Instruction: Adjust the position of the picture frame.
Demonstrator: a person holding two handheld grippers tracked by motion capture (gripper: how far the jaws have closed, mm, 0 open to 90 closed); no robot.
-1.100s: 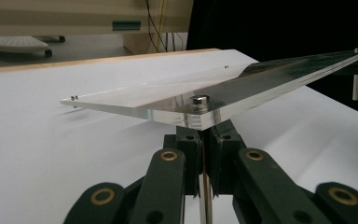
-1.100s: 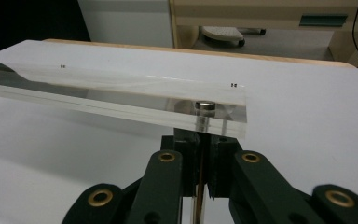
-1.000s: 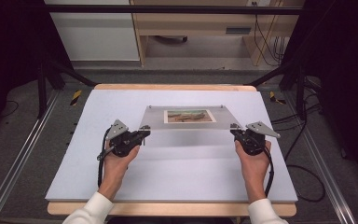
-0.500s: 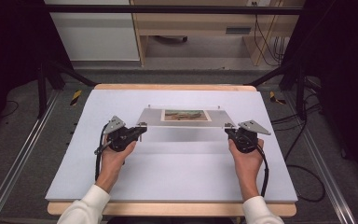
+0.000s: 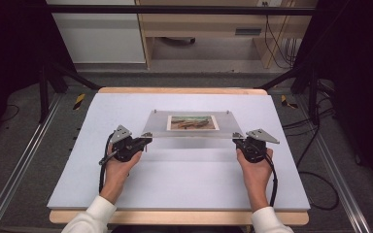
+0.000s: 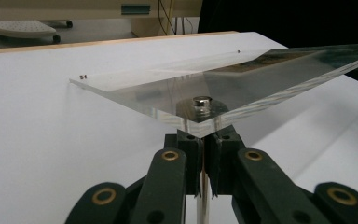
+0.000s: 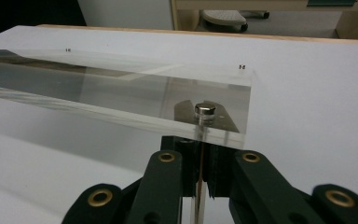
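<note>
A clear acrylic plate (image 5: 194, 130) with a small landscape photo (image 5: 193, 122) under it hangs over the white table, its near edge raised and casting a shadow. My left gripper (image 5: 145, 138) is shut on the near left corner, and my right gripper (image 5: 236, 139) is shut on the near right corner. In the left gripper view the jaws (image 6: 204, 140) pinch just below the plate's corner (image 6: 135, 88), beside a metal stud (image 6: 202, 101). The right gripper view shows the same: gripper (image 7: 199, 144) closed under the plate (image 7: 121, 98), next to a stud (image 7: 205, 110).
The white mat (image 5: 184, 179) covers a wooden table with its front edge near the person's sleeves. Yellow-and-black tools lie on the floor at the left (image 5: 79, 100) and the right (image 5: 285, 100). Cabinets (image 5: 97, 34) stand behind the table.
Both hands have moved a little forward, away from the person, carrying the plate with them. The grip on both corners is unchanged.
</note>
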